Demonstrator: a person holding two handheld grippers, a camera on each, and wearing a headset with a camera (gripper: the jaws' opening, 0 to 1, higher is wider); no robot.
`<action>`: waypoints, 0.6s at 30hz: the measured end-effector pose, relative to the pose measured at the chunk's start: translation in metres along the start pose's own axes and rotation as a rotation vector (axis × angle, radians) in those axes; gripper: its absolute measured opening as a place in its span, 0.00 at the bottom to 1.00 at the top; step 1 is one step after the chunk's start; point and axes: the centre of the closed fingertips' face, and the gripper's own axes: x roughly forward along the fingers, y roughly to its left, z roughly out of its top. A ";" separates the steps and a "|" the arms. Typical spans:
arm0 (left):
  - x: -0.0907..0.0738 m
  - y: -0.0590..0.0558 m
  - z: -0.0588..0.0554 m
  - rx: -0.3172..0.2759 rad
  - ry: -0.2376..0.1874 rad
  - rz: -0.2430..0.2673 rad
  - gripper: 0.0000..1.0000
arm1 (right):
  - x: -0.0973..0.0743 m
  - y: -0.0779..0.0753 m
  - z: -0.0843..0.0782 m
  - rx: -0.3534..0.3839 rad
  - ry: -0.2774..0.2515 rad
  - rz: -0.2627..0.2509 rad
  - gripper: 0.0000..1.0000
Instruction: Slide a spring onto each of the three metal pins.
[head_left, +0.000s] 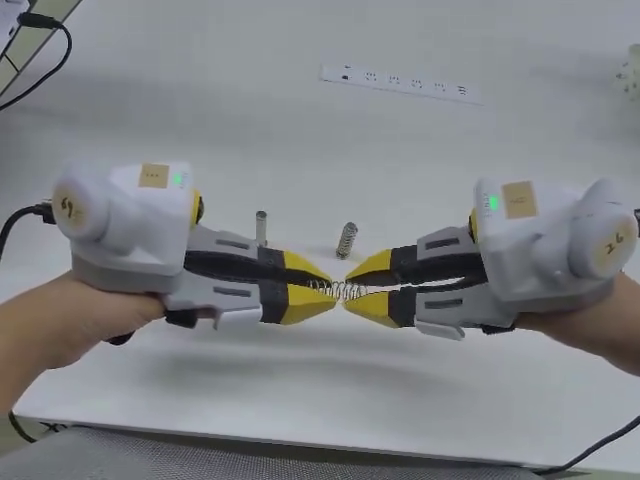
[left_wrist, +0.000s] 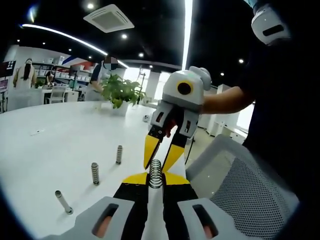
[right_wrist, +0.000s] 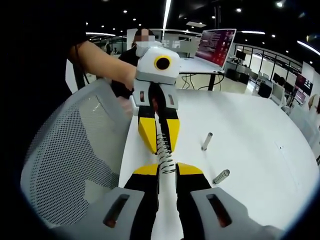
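Observation:
A loose spring (head_left: 338, 291) hangs level above the white table (head_left: 300, 150), one end in each gripper. My left gripper (head_left: 322, 293) is shut on its left end, and my right gripper (head_left: 358, 291) is shut on its right end, tip to tip. In the left gripper view the spring (left_wrist: 155, 173) sits between my own jaws, with the right gripper (left_wrist: 161, 161) facing me. Behind stand a bare metal pin (head_left: 261, 226) and a pin wearing a spring (head_left: 347, 240). The left gripper view shows the bare pin (left_wrist: 63, 201) and two sprung pins (left_wrist: 95, 173) (left_wrist: 119, 154).
A white power strip (head_left: 400, 82) lies at the back of the table, and a black cable (head_left: 40, 50) runs at the far left. A grey mesh chair (right_wrist: 70, 160) stands by the table's near edge (head_left: 300, 440). A potted plant (left_wrist: 120, 92) sits far off.

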 end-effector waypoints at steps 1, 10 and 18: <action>-0.001 0.000 0.000 -0.001 -0.001 0.000 0.02 | -0.001 0.000 -0.002 0.009 0.000 -0.001 0.10; -0.003 0.000 0.002 -0.016 -0.011 0.000 0.02 | -0.004 -0.002 -0.002 0.057 -0.031 -0.012 0.07; -0.004 0.001 0.004 -0.024 -0.023 -0.002 0.02 | -0.008 -0.003 0.004 0.096 -0.065 -0.012 0.08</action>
